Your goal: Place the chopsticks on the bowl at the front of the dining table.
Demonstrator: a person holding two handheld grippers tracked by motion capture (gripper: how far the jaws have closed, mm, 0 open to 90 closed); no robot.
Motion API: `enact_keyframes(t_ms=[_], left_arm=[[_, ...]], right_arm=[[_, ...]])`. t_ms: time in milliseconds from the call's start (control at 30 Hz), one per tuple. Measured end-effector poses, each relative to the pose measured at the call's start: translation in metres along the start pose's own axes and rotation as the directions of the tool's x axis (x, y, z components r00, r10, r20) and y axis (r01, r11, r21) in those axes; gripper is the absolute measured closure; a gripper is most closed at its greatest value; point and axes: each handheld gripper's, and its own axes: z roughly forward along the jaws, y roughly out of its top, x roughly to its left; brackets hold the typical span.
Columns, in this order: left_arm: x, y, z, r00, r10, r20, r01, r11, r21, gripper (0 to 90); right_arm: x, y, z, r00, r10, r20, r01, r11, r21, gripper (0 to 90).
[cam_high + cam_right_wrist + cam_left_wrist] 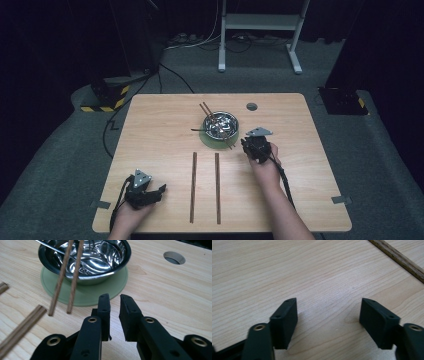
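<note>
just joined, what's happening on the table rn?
A person holds tongs in each hand; neither grips anything. The right tongs, jaws nearly closed with a slim gap, sit just in front of the green mat under a steel bowl that has a pair of chopsticks resting across it. The left tongs are wide open over bare table at the near left. Two wooden sticks lie parallel in the middle, untouched.

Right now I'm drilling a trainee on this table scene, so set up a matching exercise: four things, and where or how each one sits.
Things:
1. steel bowl
2. pair of chopsticks
3. left gripper
4. two wooden strips

Places or states:
A. flat on the table, side by side, between the hands
B. on a green mat
C. open over bare wood
D. leaning across the bowl's rim

Pairs: 1-B, 2-D, 3-C, 4-A
</note>
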Motion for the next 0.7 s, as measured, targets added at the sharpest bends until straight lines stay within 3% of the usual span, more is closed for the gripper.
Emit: enact_keyframes(t_ms=[67,167,200,233,267,300,367,433,533,567,700], left_arm=[[0.003,0.006,0.002,0.9996,0.000,-0.028,0.000,0.9998,0.021,44.7],[0.004,0.015,0.004,0.9993,-0.025,-0.028,0.026,0.9990,0.037,50.9],[0.002,0.026,0.007,0.9988,-0.027,-0.041,0.028,0.9993,0.024,55.8],[-0.002,0.040,0.012,0.9983,-0.049,-0.032,0.050,0.9986,0.019,58.1],[-0.002,0.040,0.012,0.9983,-0.049,-0.032,0.050,0.9986,0.019,60.0],[-0.010,0.056,0.019,0.9986,-0.042,-0.034,0.043,0.9989,0.019,65.2],[-0.019,0.070,0.027,0.9981,-0.044,-0.043,0.045,0.9989,0.012,76.0],[-0.027,0.082,0.036,0.9975,-0.052,-0.048,0.052,0.9987,0.000,81.2],[-0.035,0.093,0.044,0.9974,-0.053,-0.049,0.053,0.9986,-0.005,84.8],[-0.045,0.104,0.056,0.9975,-0.044,-0.055,0.043,0.9990,-0.013,85.5],[-0.063,0.122,0.074,0.9976,-0.001,-0.070,-0.001,0.9996,-0.028,87.1]], right_arm=[[-0.002,-0.008,0.004,0.9999,0.010,-0.005,-0.010,1.000,-0.028,78.7],[-0.003,-0.012,0.004,0.9995,0.020,-0.026,-0.021,0.999,-0.049,78.7],[-0.001,-0.010,-0.003,0.9995,0.015,-0.027,-0.017,0.995,-0.094,78.4],[-0.001,-0.011,-0.004,0.9995,0.015,-0.029,-0.018,0.994,-0.106,78.5],[-0.001,-0.011,-0.004,0.9995,0.015,-0.029,-0.018,0.994,-0.106,78.5],[0.001,-0.012,-0.004,0.9993,0.011,-0.036,-0.015,0.994,-0.110,78.4],[0.000,-0.013,-0.003,0.9970,0.025,-0.073,-0.033,0.993,-0.114,77.1],[0.001,-0.014,-0.003,0.9956,0.031,-0.089,-0.042,0.993,-0.115,77.1],[0.001,-0.015,-0.004,0.9951,0.042,-0.089,-0.053,0.992,-0.117,77.1],[0.000,-0.015,-0.005,0.9950,0.044,-0.090,-0.054,0.991,-0.121,77.1],[-0.003,-0.016,-0.004,0.9911,0.066,-0.116,-0.079,0.990,-0.119,75.2]])
